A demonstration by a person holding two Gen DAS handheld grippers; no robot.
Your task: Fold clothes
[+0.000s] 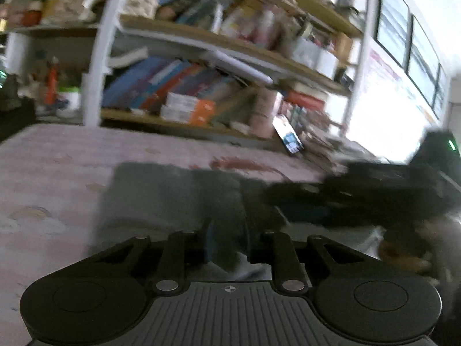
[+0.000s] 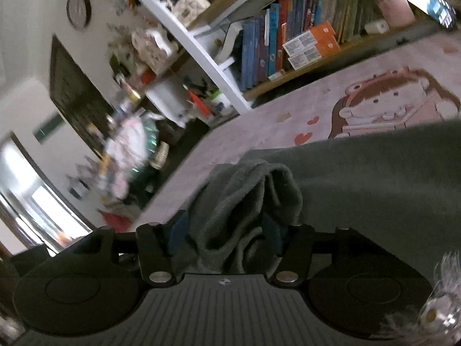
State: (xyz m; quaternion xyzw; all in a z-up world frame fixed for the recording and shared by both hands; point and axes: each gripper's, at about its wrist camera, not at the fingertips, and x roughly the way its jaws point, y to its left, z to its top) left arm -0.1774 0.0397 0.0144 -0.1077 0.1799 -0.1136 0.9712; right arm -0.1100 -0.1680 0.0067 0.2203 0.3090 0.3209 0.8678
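A dark grey-green garment [image 1: 173,196] lies spread on a pink cartoon-print cover [image 1: 52,173]; the left wrist view is motion-blurred. My left gripper [image 1: 230,230] hangs low over the garment's near edge, its fingers close together with a fold of cloth between them. The other black gripper [image 1: 374,193] reaches in from the right at the garment's far side. In the right wrist view my right gripper [image 2: 227,222] is shut on a bunched wad of the same garment [image 2: 374,187], which trails off to the right over the cover [image 2: 259,132].
A white-framed bookshelf [image 1: 201,95] packed with books stands just behind the cover and shows tilted in the right wrist view [image 2: 288,43]. Bright windows are at the far right. A cluttered side table [image 2: 129,144] and a wall clock [image 2: 78,8] lie beyond the cover's edge.
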